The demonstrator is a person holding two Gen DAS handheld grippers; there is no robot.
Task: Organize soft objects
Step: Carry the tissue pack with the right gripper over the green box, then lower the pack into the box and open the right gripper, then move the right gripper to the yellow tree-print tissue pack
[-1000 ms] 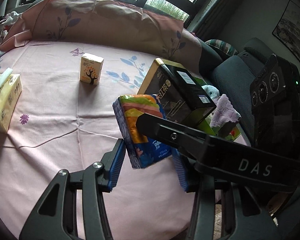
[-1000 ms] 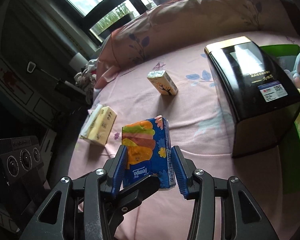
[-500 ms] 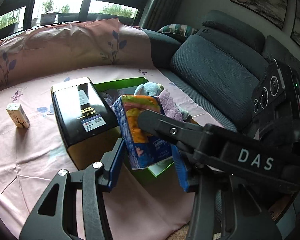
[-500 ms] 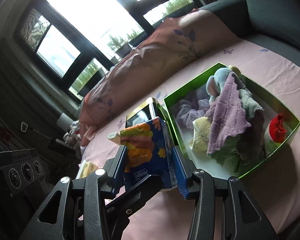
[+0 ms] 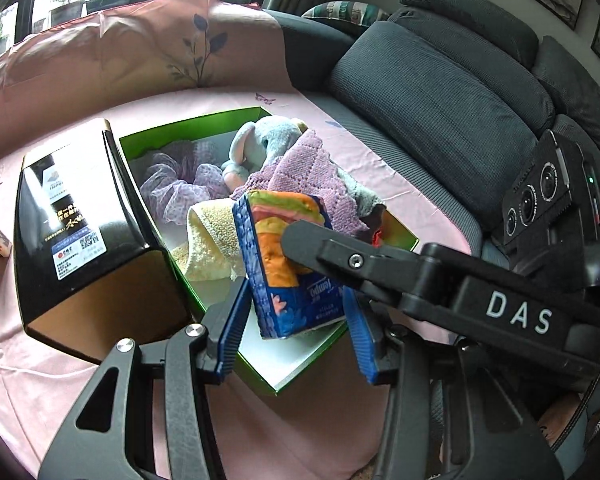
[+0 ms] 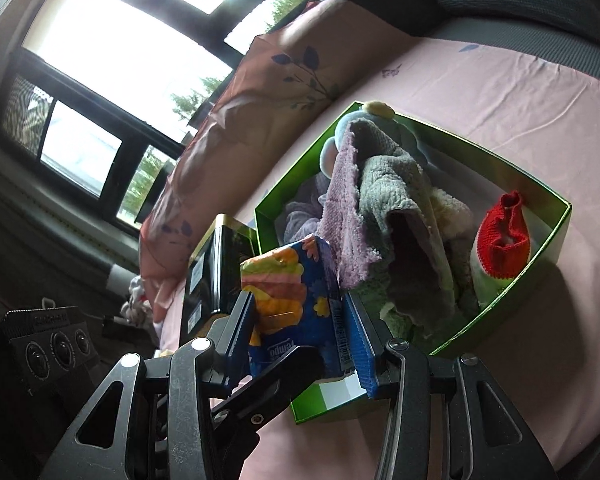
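A: Right in front of both cameras, the pack [image 5: 264, 256] is hanging in the air over the near corner of the box [image 5: 180, 124]. The right tool [image 6: 298, 296] is pinching it, both pads pressing flat on its sides. The left tool [image 5: 296, 286] is pinching it too, crosswise, though its right pad is only just touching the pack.

B: So two tools are sharing one soft pack. I am thinking the drop is the step in hand.

A: I am judging the same. Below the pack, the white floor of the box is showing bare at that near corner. That is the spot I am aiming for.

B: Agreed. I am advising a straight, slow descent, the pack staying upright, and one tool letting go before the other so nothing is twisting.

A: Just past the bare patch, a cream cloth [image 5: 212, 236] is lying, and a purple cloth [image 5: 300, 168] is piling up behind it. A push there is likely to be crushing them.

B: And farther back?

A: An elephant [image 5: 260, 140] is leaning at the far wall. A red sock [image 6: 504, 232] is sitting in the right corner, and a black carton [image 5: 80, 208] is standing against the box's left wall.

B: Then I am keeping clear of that carton on the way down.
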